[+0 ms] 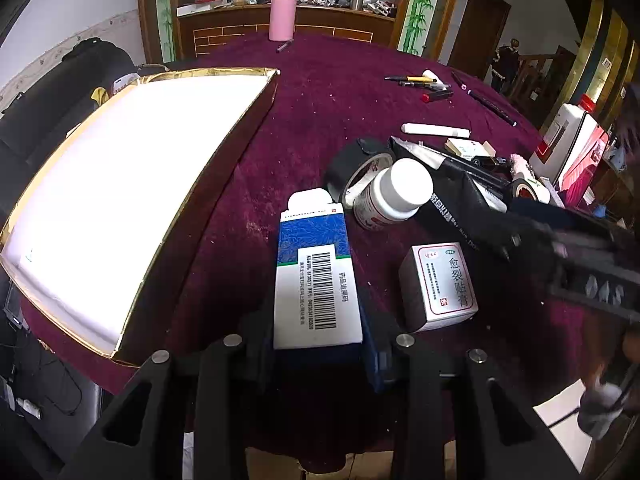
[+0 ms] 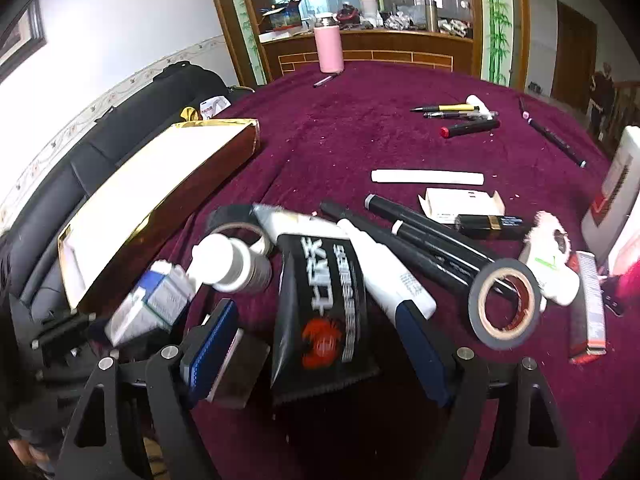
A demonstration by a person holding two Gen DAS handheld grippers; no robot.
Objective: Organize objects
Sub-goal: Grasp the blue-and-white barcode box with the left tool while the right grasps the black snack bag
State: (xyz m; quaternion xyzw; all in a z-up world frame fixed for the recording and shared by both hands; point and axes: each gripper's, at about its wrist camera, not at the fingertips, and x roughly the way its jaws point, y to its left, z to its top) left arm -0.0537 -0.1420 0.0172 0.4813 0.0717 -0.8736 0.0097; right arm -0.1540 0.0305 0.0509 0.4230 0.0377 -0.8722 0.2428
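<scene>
The left gripper (image 1: 318,344) was clamped on a blue-and-white medicine carton (image 1: 314,276), its barcode face up, the box lying on the maroon tablecloth (image 1: 320,92) at six o'clock of the left wrist view. Just past it, at one o'clock, a white-capped pill bottle (image 1: 390,196) leaned against a black tape roll (image 1: 352,168), and a small white plaster box (image 1: 442,286) sat close by at three o'clock. The right gripper (image 2: 316,344) had its jaws apart around a black foil sachet (image 2: 320,312) with white lettering; I couldn't see the pads pressing it. A white tube (image 2: 384,264) lay beside the sachet, and a second black tape roll (image 2: 504,304) stood tilted at three o'clock. The gold-rimmed open gift box (image 1: 132,184) with a white inside rested at nine o'clock, a pink flask (image 1: 282,16) far off at twelve.
</scene>
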